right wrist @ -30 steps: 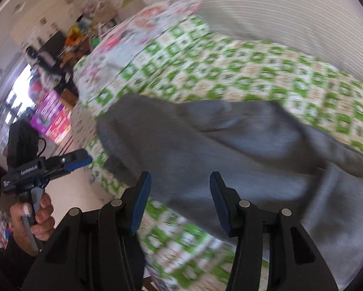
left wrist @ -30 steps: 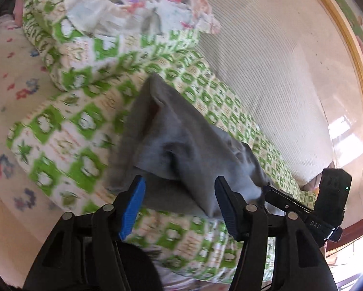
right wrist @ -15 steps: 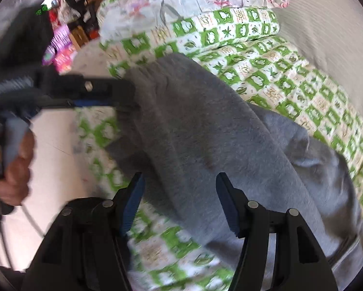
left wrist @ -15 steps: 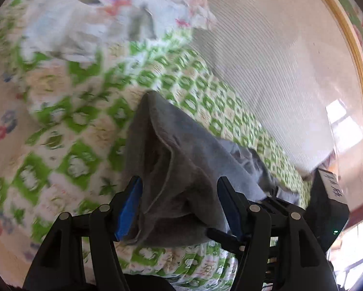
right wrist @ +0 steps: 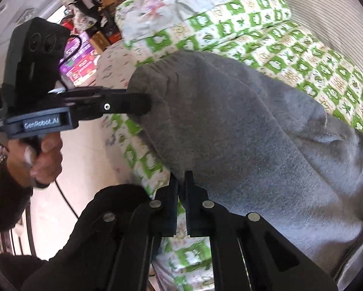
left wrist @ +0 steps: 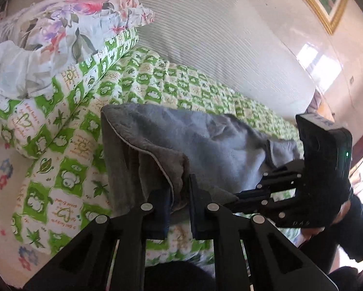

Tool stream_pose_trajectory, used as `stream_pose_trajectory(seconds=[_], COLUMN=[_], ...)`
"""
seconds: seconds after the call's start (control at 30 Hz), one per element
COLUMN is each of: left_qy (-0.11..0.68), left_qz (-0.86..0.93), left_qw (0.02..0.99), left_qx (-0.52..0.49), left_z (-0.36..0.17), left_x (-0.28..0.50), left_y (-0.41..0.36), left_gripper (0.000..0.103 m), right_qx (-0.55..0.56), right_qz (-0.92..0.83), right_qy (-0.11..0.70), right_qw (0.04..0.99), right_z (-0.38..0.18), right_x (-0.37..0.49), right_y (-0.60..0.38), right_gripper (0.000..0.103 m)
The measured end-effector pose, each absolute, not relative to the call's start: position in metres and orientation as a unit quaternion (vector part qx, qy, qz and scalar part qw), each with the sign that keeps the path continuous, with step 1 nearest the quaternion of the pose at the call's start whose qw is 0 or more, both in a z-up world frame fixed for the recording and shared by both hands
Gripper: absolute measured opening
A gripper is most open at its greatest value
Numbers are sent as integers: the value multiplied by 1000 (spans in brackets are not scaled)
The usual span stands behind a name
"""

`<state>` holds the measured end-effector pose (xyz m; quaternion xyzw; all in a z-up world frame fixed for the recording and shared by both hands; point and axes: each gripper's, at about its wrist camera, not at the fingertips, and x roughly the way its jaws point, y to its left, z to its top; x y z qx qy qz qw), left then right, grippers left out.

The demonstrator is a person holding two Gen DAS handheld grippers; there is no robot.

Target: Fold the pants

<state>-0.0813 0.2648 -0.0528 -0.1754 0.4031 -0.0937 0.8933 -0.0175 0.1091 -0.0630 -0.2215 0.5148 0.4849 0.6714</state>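
Grey fleece pants (left wrist: pixel 205 145) lie bunched on a green-and-white checked quilt (left wrist: pixel 67 177). My left gripper (left wrist: pixel 180 194) is closing its jaws on a folded hem edge of the pants, and the pads press on the fabric. In the right wrist view the pants (right wrist: pixel 242 121) fill the middle. My right gripper (right wrist: pixel 181 184) is closing on their near edge, with cloth pinched between the pads. The left gripper (right wrist: pixel 145 101) shows there from the side, its tip at the pants' left end. The right gripper (left wrist: pixel 239 197) reaches in from the right in the left wrist view.
A floral pillow (left wrist: pixel 67 21) lies on a rolled quilt at the back left. White ribbed bedding (left wrist: pixel 217 36) runs behind the pants. A person's hand (right wrist: pixel 45 155) holds the left gripper's handle. Boxes and clutter (right wrist: pixel 79 51) stand beyond the bed.
Both grippers went from open to shut on the pants' edges. The right gripper moved in toward the near edge. The left one rolled, and the cloth now bunches between its pads.
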Motion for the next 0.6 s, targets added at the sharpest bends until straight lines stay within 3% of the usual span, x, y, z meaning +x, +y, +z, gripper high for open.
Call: stream_pose_trajectory(seconds=[0.17, 0.27, 0.33, 0.47, 0.53, 0.6], left_qy=[439, 451, 441, 424, 419, 402], left_qz=[-76, -49, -42, -19, 5, 14], left_qw=[878, 869, 861, 847, 835, 816], left_qx=[-173, -195, -249, -320, -357, -415], left_z=[-90, -101, -103, -101, -102, -105], left_x=[-83, -89, -100, -118, -123, -129], left_y=[265, 274, 286, 292, 290, 288], left_gripper=[12, 16, 18, 29, 65, 73], right_qx=[-232, -223, -211, -184, -173, -166], right_qz=[473, 468, 471, 499, 502, 502], right_qy=[545, 556, 564, 556, 549, 544], right_qw=[652, 650, 644, 639, 645, 651], right_z=[-96, -107, -103, -78, -65, -53], right_x=[-18, -15, -14, -8, 4, 22], right_y=[116, 116, 115, 113, 117, 127], right_gripper=[6, 12, 17, 44, 46, 46])
